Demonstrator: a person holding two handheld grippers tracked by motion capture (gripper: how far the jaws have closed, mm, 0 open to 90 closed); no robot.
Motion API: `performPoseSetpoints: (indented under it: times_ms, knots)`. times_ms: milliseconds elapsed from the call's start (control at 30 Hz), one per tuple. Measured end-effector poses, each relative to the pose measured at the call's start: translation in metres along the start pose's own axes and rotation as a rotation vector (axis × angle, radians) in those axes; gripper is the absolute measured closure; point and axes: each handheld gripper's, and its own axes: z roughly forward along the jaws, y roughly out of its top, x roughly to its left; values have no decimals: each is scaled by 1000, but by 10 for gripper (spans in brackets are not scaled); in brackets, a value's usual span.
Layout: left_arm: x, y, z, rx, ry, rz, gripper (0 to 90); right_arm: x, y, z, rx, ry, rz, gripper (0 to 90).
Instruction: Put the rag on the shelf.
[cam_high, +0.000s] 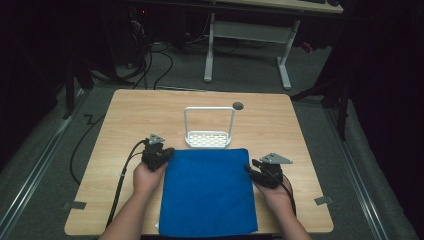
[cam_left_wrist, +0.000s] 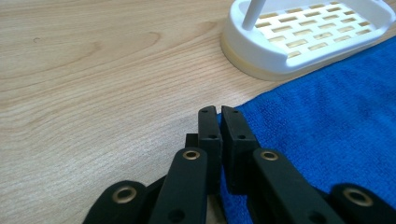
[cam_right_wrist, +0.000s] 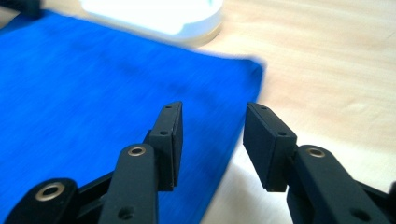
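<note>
Left fingers (cam_left_wrist: 219, 122) are pinching the blue towel's (cam_high: 207, 192) corner; right fingers (cam_right_wrist: 212, 140) are gaping astride its edge; uneven lifting risks dragging the white rack (cam_high: 208, 138).

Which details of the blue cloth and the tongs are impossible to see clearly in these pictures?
- Blue cloth, high view: near edge cut off by the frame.
- Left tongs, left gripper view: nearly shut at the cloth's edge; pinched fabric not discernible.
- White rack, right gripper view: blurred and cropped at top.

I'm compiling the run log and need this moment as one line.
left gripper: shut on blue cloth far-left corner | right gripper: open, straddling cloth's right edge | white rack: beyond cloth
</note>
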Motion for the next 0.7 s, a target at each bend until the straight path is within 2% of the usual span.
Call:
performPoseSetpoints:
  times_ms: [133, 233, 433, 533, 600, 633, 700]
  knots:
    - [-2, 0, -1, -3, 6, 23, 884, -12, 15, 18, 17, -22, 36, 570]
    - [0, -1, -3, -35, -3, 8, 886, -19, 28, 34, 22, -34, 36, 543]
    - [1, -1, -4, -42, -15, 4, 887, -23, 34, 50, 58, -44, 43, 555]
    - [2, -2, -5, -44, -20, 0, 887, -24, 31, 57, 85, -50, 45, 603]
    - [2, -2, -5, -50, -20, -1, 887, -21, 29, 59, 82, -59, 26, 737]
    - [2, -2, -5, -51, -21, 0, 887, -21, 29, 59, 82, -59, 26, 737]
    - [2, -3, -6, -64, -24, -3, 887, -17, 29, 57, 83, -33, 10, 879]
